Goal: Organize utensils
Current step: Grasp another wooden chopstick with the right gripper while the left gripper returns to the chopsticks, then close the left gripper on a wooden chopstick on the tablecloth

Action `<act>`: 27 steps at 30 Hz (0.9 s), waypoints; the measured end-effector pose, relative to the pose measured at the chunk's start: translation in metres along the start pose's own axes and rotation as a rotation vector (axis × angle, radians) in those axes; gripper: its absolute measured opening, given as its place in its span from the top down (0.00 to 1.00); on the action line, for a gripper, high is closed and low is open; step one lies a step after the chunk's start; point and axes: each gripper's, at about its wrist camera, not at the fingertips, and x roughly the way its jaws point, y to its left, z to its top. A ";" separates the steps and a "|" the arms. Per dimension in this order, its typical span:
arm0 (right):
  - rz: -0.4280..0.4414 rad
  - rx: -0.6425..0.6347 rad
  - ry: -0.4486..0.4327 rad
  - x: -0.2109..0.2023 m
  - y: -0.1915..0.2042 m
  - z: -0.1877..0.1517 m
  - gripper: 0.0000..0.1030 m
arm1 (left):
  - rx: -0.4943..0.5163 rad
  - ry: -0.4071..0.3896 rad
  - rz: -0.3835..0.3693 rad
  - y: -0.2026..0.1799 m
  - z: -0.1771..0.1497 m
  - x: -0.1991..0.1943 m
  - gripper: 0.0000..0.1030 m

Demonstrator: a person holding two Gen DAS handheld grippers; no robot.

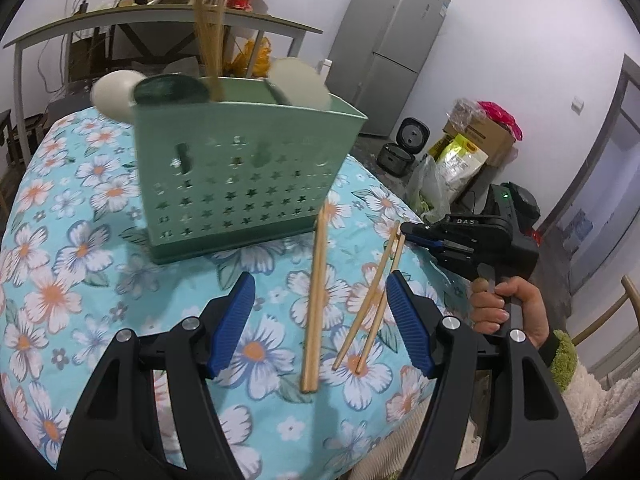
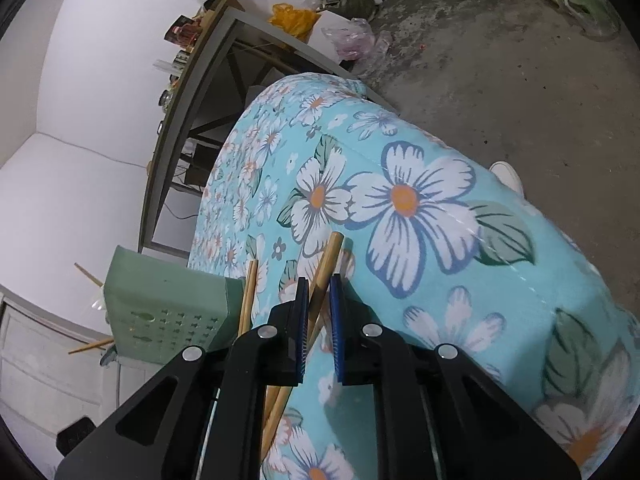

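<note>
Partly done: caddy (image 1: pixel 240 168) already stocked, two chopstick pairs on cloth (image 1: pixel 60 280) outstanding, right gripper (image 2: pixel 319 320) pinching crossed pair (image 1: pixel 372 300), left gripper (image 1: pixel 320 320) spread, empty, over straight pair (image 1: pixel 316 300).

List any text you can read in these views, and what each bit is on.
"DAS" on the top of the right gripper.
Sticker on the fridge: too small to read.
Print on the yellow bag: blurred, unreadable.
Labels on the shelf clutter: unreadable.
</note>
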 end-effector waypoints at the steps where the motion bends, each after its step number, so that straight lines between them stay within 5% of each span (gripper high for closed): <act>1: 0.000 -0.004 0.000 -0.003 -0.001 0.000 0.90 | 0.011 0.006 0.000 -0.004 0.002 0.004 0.37; 9: -0.045 -0.086 -0.007 -0.027 -0.006 -0.003 0.88 | 0.122 0.084 -0.013 -0.036 0.020 0.054 0.38; 15: -0.057 -0.112 -0.004 -0.033 -0.012 -0.001 0.88 | 0.223 0.183 -0.030 -0.064 0.035 0.110 0.53; 27: -0.039 -0.120 0.008 -0.030 -0.020 -0.001 0.88 | 0.395 0.318 -0.024 -0.097 0.048 0.199 0.61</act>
